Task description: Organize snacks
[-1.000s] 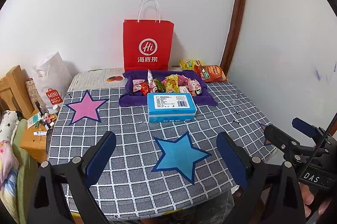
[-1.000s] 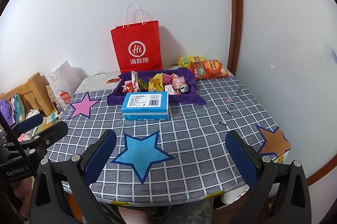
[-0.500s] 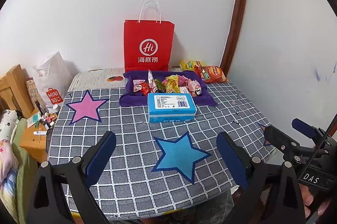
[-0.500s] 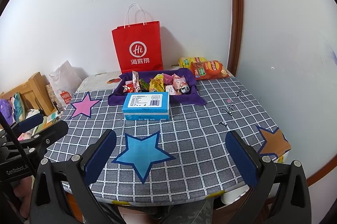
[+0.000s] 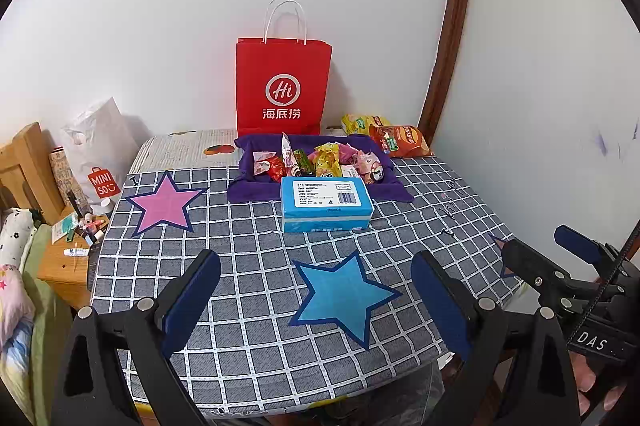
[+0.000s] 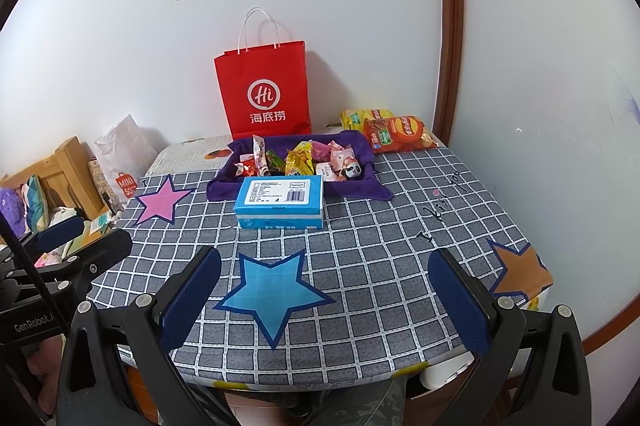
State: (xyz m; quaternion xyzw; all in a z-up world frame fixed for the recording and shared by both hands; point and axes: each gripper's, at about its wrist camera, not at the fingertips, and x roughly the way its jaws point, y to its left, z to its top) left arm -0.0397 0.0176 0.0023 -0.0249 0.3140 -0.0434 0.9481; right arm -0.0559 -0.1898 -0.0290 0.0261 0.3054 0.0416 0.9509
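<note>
Nothing has shifted since a moment ago — left tongs (image 5: 316,300) and right tongs (image 6: 324,300) hover spread and empty; reach past the blue box (image 6: 279,200) ahead, pinching one snack (image 6: 352,170) from the purple tray (image 6: 374,186) beyond.

Both views are evenly and brightly lit by soft indoor light. A faint shadow is cast on the wall behind the red paper bag (image 5: 283,88). Strong fisheye bending is seen at the edges, with black vignetted corners. Focus is sharp; no motion blur is noted.
</note>
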